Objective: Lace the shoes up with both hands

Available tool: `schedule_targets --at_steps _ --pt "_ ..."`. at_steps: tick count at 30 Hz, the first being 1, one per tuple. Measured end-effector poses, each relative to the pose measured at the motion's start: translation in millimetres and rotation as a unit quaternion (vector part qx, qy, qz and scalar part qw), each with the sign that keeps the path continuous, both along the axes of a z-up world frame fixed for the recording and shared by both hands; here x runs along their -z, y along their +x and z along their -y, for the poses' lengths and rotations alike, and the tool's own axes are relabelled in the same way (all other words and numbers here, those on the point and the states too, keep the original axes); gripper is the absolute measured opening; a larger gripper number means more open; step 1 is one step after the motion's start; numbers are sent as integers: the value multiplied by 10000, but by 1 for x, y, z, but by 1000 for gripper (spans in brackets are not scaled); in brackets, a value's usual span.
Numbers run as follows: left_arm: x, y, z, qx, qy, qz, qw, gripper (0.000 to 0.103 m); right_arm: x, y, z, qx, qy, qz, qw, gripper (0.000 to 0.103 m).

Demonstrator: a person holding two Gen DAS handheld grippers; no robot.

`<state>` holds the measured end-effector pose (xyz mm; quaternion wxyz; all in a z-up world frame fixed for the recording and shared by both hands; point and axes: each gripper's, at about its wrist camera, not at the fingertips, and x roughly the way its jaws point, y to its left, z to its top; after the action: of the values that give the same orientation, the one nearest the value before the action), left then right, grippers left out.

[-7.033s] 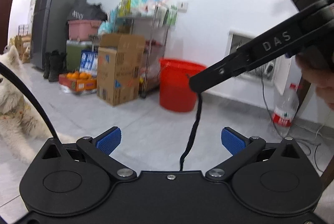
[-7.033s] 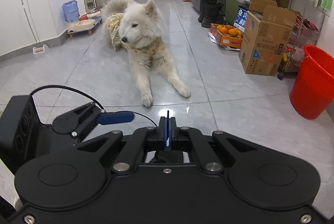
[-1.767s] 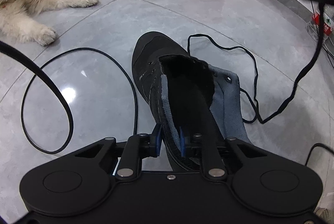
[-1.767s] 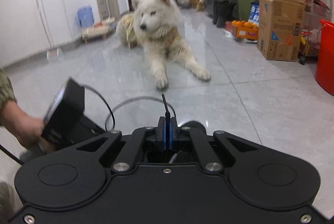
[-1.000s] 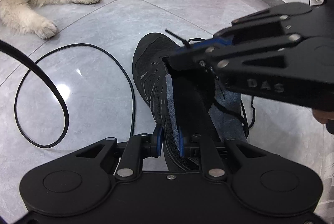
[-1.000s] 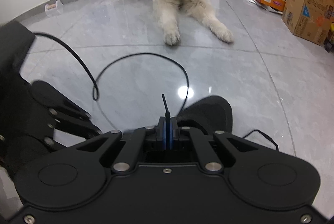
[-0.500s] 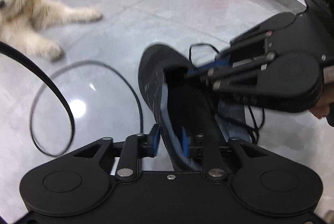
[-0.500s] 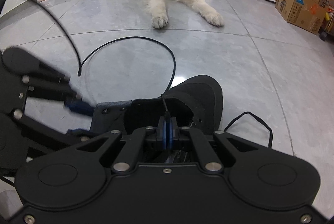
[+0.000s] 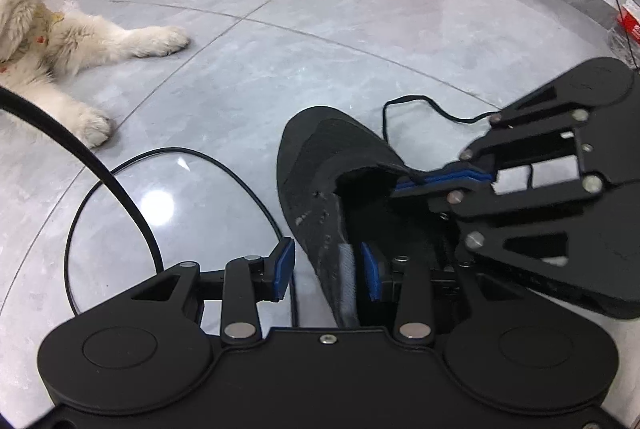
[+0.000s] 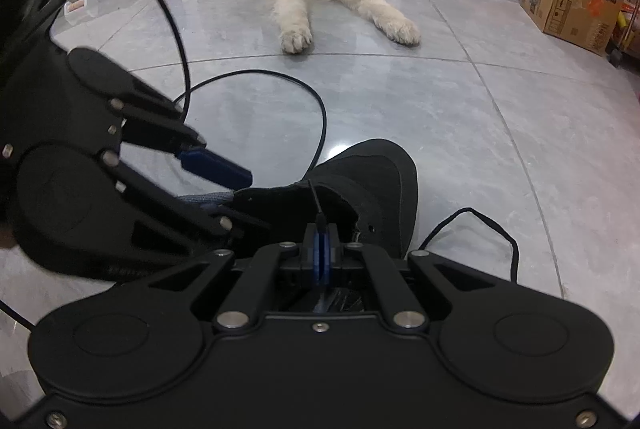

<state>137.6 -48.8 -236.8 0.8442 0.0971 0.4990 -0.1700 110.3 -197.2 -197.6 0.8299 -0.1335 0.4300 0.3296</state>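
Jaws of the right gripper point(image 10: 321, 253) pinch the lace tip point(image 10: 314, 198); the left gripper point(image 9: 326, 271) straddles the shoe's point(image 9: 332, 157) side wall, open.

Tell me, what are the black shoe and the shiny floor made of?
The shoe looks like matte black woven fabric, since you can see a mesh texture, with a softer grey lining inside; I can't be certain. The floor looks like polished grey stone or ceramic tile, because it has thin seams and mirrors the light.
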Motion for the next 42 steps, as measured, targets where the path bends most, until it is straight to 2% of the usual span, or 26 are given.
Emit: schedule_targets --at_steps 4,8,11,17,19,22,26,33,37,42 --pt "3 12 -3 120 -16 -184 9998 37 2 1 -4 -84 -38 -15 10000 3" --pt "6 26 -7 162 -254 -416 9987 37 5 1 -9 -171 -107 0 9998 3" --pt "8 30 -9 232 -304 -412 9984 37 6 2 -11 -225 -151 4 9996 3" --pt "12 35 -15 215 -550 -538 9968 26 6 3 -13 -269 -261 1 9993 3" --pt "12 37 -17 162 -619 -556 9964 19 6 4 -14 -300 -278 4 9992 3" --pt "15 40 -26 -31 -952 -642 9934 15 7 5 -15 -340 -283 -2 9990 3" --pt "25 48 -55 -550 -1906 -1003 9750 15 9 7 -18 -410 -328 1 9986 3" --pt "37 52 -75 -914 -2694 -1248 9505 15 14 11 -25 -627 -488 -21 9968 3" --pt "41 53 -82 -966 -2869 -1276 9445 15 19 18 -34 -771 -750 -196 9940 2" --pt "47 53 -87 -927 -3027 -1248 9403 15 24 26 -39 -710 -778 -462 9934 2"
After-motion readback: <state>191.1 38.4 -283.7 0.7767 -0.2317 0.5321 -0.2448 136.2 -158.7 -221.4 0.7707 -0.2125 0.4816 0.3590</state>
